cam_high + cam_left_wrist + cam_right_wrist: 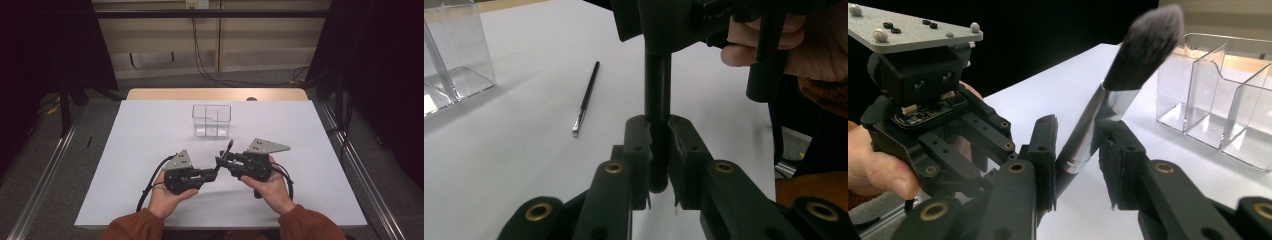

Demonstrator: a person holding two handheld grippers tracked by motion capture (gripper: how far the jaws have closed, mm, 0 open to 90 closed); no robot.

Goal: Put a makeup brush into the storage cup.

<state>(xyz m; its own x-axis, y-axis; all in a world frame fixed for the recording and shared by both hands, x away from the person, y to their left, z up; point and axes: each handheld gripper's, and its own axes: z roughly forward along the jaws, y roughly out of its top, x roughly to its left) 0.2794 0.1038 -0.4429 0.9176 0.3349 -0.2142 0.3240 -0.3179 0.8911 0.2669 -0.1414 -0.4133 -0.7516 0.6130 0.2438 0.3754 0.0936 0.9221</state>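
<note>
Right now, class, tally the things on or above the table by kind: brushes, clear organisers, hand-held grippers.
Brushes: 2, a big makeup brush and a thin brush
Clear organisers: 1
Grippers: 2, left gripper and right gripper
Total: 5

Organizer (pixel 211 120) behind both grippers (pixel 218 164)

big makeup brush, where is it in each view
High view: brush near the middle, nearer than the clear organizer.
Left gripper view: its black handle upright, centre, clamped between the jaws.
Right gripper view: slanting to upper right.
Shared landmark: the clear organizer.
</note>
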